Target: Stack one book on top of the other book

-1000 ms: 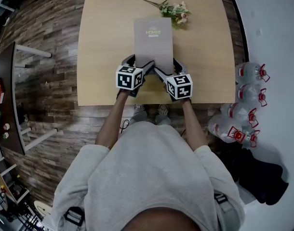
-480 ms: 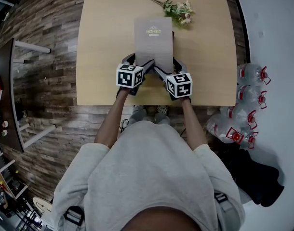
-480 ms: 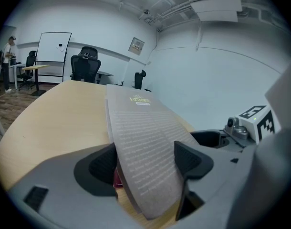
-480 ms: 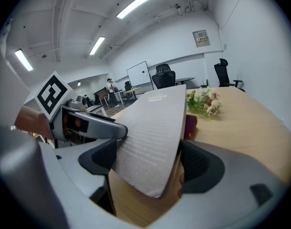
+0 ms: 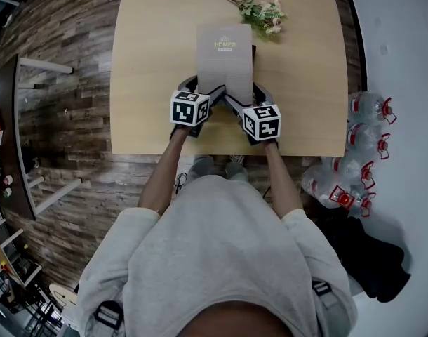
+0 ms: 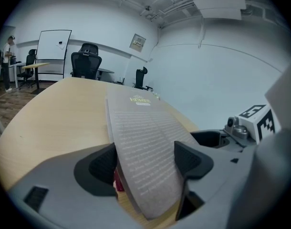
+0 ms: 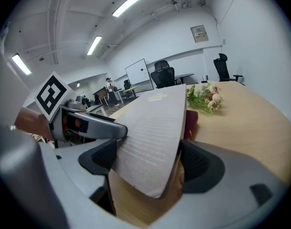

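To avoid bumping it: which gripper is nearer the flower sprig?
Right. The right gripper grips the grey book on the edge toward the flower sprig; the left gripper, the opposite edge.

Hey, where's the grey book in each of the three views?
Head view: grey book, upper centre of the picture.
Left gripper view: centre, held in the left claw.
Right gripper view: centre, held in the right claw.
Shared landmark: the wooden table under it.
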